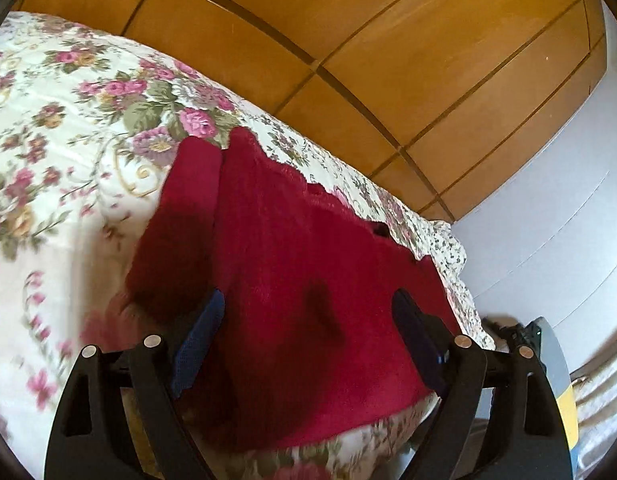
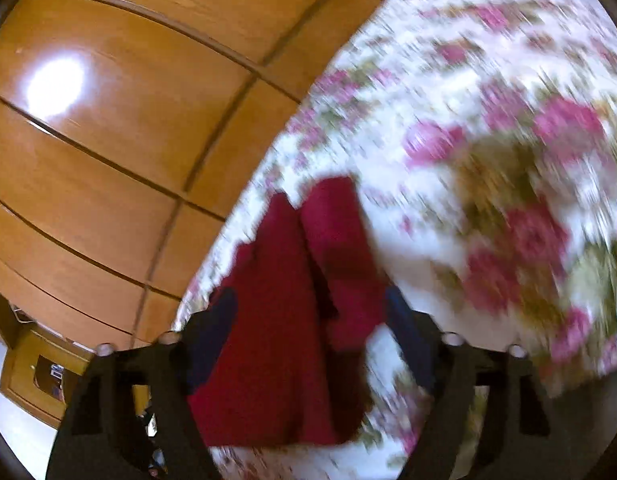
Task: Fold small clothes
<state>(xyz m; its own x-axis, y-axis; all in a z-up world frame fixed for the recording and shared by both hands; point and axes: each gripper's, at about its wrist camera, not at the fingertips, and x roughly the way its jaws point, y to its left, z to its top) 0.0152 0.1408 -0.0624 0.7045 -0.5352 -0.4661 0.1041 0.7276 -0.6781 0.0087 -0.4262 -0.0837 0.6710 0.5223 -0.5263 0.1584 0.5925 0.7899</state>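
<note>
A small dark red fuzzy garment (image 1: pixel 284 264) lies on a floral bedspread (image 1: pixel 60 120), near the bed's edge. My left gripper (image 1: pixel 308 320) is open just above it, its blue-padded fingers (image 1: pixel 200 340) spread to either side of the cloth. In the right wrist view the same red garment (image 2: pixel 292 300) shows folded lengthwise, with a seam down its middle. My right gripper (image 2: pixel 312 320) is open over it, fingers (image 2: pixel 212 332) apart, gripping nothing. The right wrist view is blurred by motion.
A wooden wardrobe (image 1: pixel 348 60) with panelled doors stands close behind the bed. A pale wall (image 1: pixel 548 220) is at the right. A wooden bedside unit (image 2: pixel 36 376) sits low at the left of the right wrist view.
</note>
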